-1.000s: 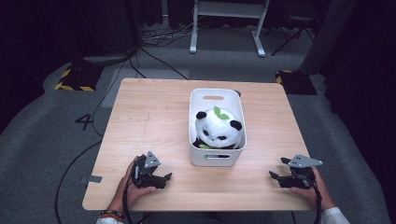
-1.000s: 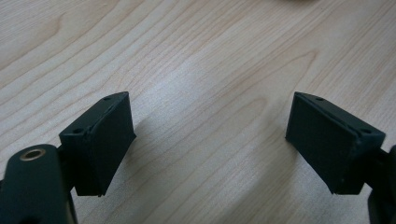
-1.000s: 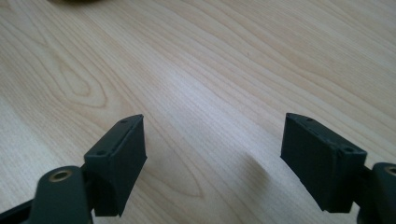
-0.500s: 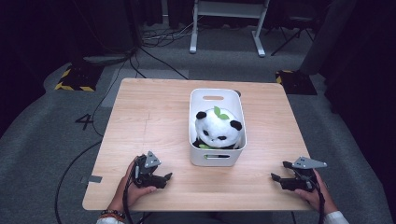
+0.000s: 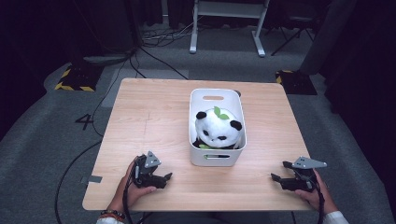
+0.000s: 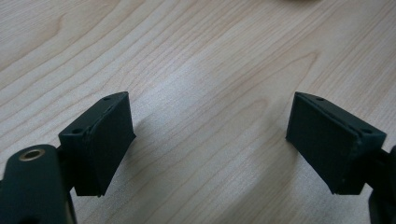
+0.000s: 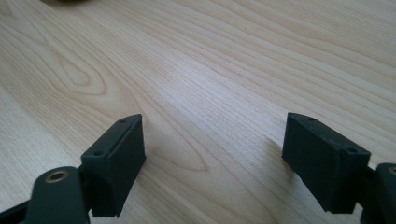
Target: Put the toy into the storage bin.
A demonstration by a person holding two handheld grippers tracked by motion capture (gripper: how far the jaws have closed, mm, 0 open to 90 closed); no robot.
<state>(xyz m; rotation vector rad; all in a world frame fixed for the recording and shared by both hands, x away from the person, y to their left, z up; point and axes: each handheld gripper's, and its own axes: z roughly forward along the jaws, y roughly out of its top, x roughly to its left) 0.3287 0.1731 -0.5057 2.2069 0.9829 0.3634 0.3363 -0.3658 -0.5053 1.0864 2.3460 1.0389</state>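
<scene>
High view had the stuffed panda (image 5: 216, 128) sitting in the white bin (image 5: 199, 156), left gripper (image 5: 163, 178) and right gripper (image 5: 277, 179) parked either side of the bin, nothing shifted lately. Left gripper view: jaws spread over bare table (image 6: 201, 70). Right gripper view: same, empty. Grab hadn't started, I'd guess.

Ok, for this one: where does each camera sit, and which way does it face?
High view: above the near table edge, looking forward and down at the table, the white bin holding the panda toy, both hands and the left gripper and right gripper.
Left gripper view: on the left gripper, looking along its open jaws at bare wood.
Right gripper view: on the right gripper, same, jaws open.
Both gripper views share the wood tabletop.
</scene>
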